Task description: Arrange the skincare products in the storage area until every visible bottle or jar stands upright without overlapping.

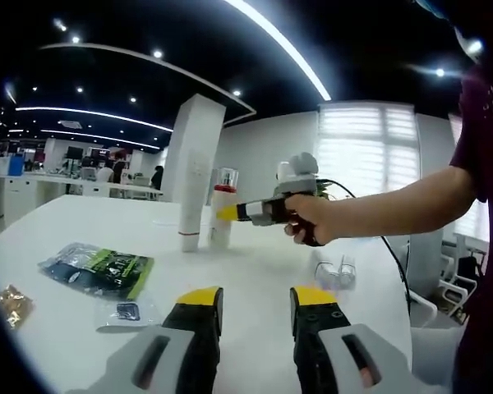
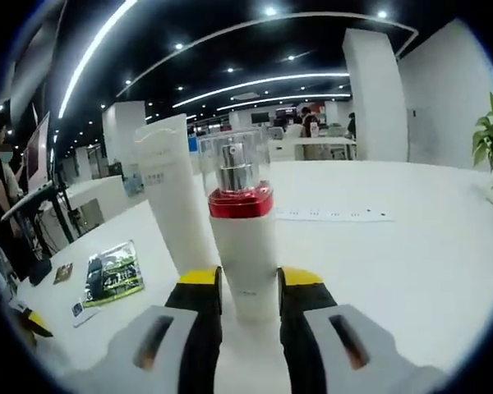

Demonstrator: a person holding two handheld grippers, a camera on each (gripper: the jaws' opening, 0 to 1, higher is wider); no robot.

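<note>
A smooth white pump bottle (image 2: 242, 246) with a glossy red collar and a clear plastic cap stands upright on the matte white table (image 2: 411, 254). Just beside it, on its left in the right gripper view, stands a tall, flat white tube (image 2: 174, 197), cap down. The right gripper (image 2: 249, 289) has its yellow-tipped black fingers (image 2: 200, 287) either side of the bottle's lower body, close against it; whether they actually clamp it I cannot tell. In the left gripper view the bottle (image 1: 223, 209) and tube (image 1: 191, 172) stand well away from the left gripper (image 1: 255, 302), whose fingers (image 1: 199, 300) are apart and hold nothing. Left of the bottle lies a crinkled, shiny green-and-black packet (image 1: 99, 269).
</note>
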